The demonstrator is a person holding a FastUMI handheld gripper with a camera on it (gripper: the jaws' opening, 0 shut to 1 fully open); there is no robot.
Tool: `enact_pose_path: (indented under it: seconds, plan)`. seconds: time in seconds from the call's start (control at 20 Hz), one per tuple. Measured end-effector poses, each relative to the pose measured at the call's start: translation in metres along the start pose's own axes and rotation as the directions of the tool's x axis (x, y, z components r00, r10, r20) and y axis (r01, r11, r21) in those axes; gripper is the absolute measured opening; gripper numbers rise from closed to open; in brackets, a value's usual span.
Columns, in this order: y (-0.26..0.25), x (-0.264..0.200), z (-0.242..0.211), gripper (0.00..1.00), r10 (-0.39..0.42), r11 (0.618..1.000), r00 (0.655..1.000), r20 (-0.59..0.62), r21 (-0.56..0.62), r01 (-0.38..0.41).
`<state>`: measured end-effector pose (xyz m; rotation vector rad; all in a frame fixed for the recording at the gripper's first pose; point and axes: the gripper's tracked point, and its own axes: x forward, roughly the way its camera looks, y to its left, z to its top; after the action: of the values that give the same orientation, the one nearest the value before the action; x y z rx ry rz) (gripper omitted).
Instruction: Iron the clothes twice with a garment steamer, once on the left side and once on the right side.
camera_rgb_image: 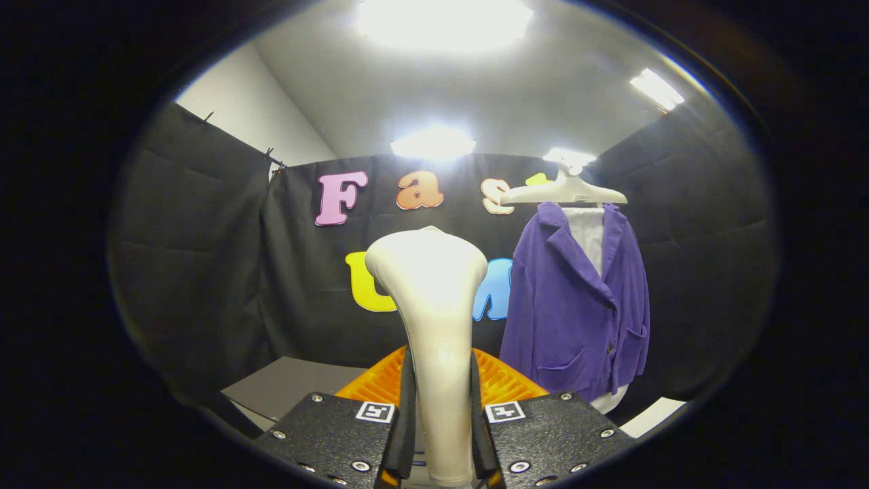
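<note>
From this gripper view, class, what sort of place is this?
Probably a cloth-walled demo booth: black cloth wall, purple jacket on a white hanger, and the gripper shut on a white garment steamer.

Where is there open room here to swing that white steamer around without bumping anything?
The gripper is shut on the steamer. Free air lies beside it against the bare black cloth wall. The other side is crowded by the purple jacket on its hanger.

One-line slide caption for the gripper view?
Gripper shut on cream garment steamer, held upright; purple jacket hangs on hanger beyond, right.
</note>
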<state>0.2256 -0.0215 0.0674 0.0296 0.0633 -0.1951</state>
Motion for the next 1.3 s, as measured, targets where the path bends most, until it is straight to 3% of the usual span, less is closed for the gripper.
enact_pose_path:
  seconds: [0.25, 0.6, 1.3]
  plan:
    - [-0.027, -0.001, 0.006, 0.34, -0.015, 1.0, 0.999, 0.045, -0.02, 0.016]
    - [-0.07, 0.024, 0.045, 0.34, -0.101, 0.994, 0.987, 0.128, -0.027, 0.105]
    - [-0.147, 0.118, 0.08, 0.34, -0.233, 0.966, 0.951, 0.202, -0.066, 0.25]
